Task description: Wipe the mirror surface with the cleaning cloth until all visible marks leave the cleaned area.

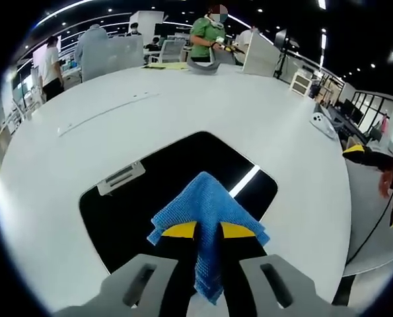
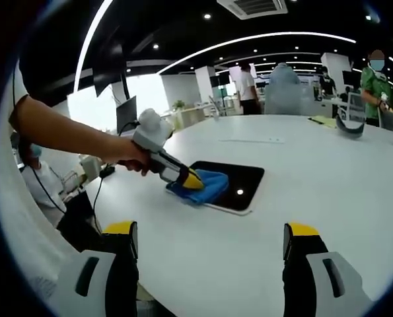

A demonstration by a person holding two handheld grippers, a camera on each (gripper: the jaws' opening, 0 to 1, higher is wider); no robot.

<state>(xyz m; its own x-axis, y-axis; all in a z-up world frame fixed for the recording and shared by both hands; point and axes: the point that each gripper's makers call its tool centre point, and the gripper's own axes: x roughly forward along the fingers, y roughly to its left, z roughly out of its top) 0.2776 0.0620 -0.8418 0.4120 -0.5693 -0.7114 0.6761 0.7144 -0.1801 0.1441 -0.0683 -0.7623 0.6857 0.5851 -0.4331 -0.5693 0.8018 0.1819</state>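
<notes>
Cloth (image 1: pixel 206 211) is sitting clamped in our left gripper (image 1: pixel 208 230), pressing on the mirror (image 1: pixel 150 198) whose dark glass is stretching ahead of its jaws. Our right gripper (image 2: pixel 209 247) is hanging wide open, empty, well back.

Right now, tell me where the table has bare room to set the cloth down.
Bare white table runs between the mirror and the right gripper, and beyond the mirror toward the far edge. It is crowded at the mirror's near end, where the left gripper presses the blue cloth.
</notes>
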